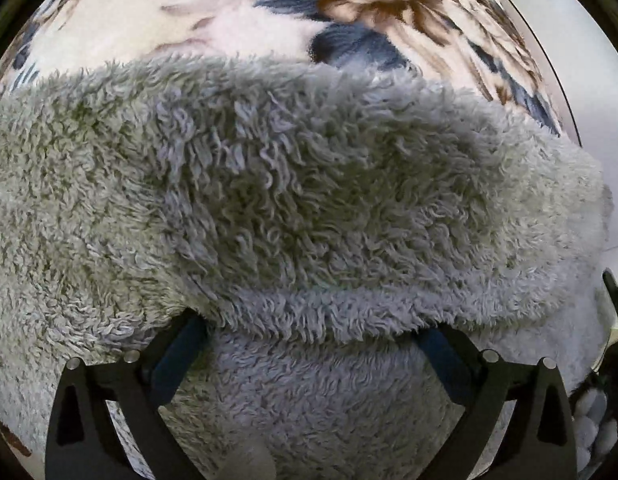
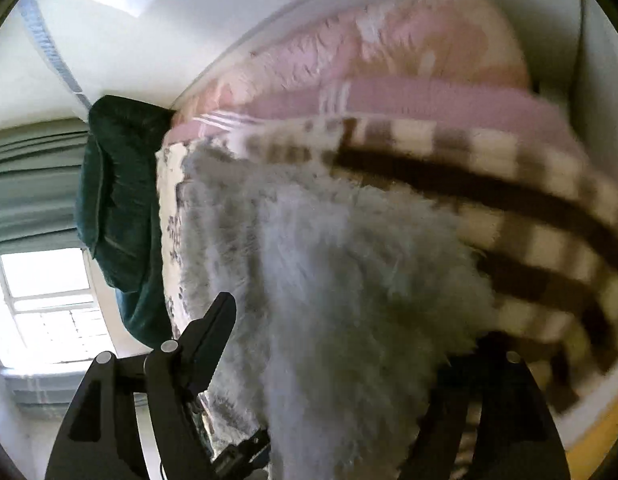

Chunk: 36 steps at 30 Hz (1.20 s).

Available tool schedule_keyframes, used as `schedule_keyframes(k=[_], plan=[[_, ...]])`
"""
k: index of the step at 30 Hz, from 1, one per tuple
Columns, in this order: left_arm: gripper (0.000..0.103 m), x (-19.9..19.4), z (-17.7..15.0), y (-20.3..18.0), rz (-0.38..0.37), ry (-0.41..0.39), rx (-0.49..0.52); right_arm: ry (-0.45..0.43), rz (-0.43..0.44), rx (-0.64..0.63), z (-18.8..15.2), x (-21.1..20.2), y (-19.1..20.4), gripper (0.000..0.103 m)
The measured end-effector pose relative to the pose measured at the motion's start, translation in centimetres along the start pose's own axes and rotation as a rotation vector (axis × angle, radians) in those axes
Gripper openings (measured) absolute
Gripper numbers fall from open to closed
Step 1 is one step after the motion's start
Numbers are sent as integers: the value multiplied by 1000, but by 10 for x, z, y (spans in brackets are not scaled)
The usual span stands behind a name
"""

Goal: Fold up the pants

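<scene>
The grey fleece pants (image 1: 293,184) drape over the left gripper (image 1: 309,332), a thick fold covering both fingertips and spreading onto the flower-patterned blanket (image 1: 237,12) beyond. Its jaws stand wide apart, fleece bulging between them. In the right wrist view the pants (image 2: 341,280) hang between the right gripper's (image 2: 349,344) spread fingers (image 2: 213,332) — the view is rolled sideways and blurred. The right-hand finger is buried in fleece, so whether it grips cannot be told. Behind lie a brown checked blanket (image 2: 529,184), pink bedding (image 2: 429,64) and a dark green cushion (image 2: 121,200).
</scene>
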<state>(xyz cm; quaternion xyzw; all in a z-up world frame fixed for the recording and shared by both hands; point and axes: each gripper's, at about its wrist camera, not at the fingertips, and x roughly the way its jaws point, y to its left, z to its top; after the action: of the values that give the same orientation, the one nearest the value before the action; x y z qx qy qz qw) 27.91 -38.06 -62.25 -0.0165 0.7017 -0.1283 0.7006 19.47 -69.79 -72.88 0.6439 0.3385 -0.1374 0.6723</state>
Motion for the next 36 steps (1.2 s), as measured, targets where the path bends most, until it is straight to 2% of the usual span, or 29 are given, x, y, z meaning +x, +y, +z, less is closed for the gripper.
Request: schedule_keyframes(k=[1,2,3,6,10,14,17,21,25,28,31,32,33,34,35,36], plan=[[103,0,0,-2,3,7,7,-17,-7,-10,2,0,4,65],[103,0,2,-5,2,20,11,-34,-16,-25,2,-4,8,49],[103,-3,3,-6,-6,29,1,-43,-33,-42,1,-6,13,17],[103,-23,6,-5,-58,6,-25,-93,-69,-110,-10,-23,38,17],[103,-69,1,6,-81,-88,-43,-122,-62,-234,-32,-49,88,17],[103,-114,-6,46,-100,-165,-106,-112,-33,-386,-78,-50,155,17],[103,-140,-9,99,-120,-200,-182,-63,-14,-529,-126,-34,210,17],[103,-171,-21,169,-101,-245,-267,52,-38,-722,-222,16,263,17],[103,-191,-37,243,-84,-252,-330,174,-120,-867,-318,84,267,17],[103,-201,-47,287,-69,-258,-351,244,-204,-977,-389,126,245,17],[103,-206,-57,333,-50,-264,-368,329,-282,-1022,-436,166,227,18],[103,-206,-60,347,-46,-261,-376,379,-317,-1006,-448,176,223,19],[103,-208,-63,358,-49,-259,-381,421,-329,-974,-458,177,218,26],[103,-209,-66,369,-52,-258,-384,453,-320,-947,-463,176,216,50],[103,-208,-67,377,-52,-257,-387,488,-284,-908,-465,172,216,70],[103,-208,-67,382,-58,-256,-389,491,-247,-868,-462,167,221,102]])
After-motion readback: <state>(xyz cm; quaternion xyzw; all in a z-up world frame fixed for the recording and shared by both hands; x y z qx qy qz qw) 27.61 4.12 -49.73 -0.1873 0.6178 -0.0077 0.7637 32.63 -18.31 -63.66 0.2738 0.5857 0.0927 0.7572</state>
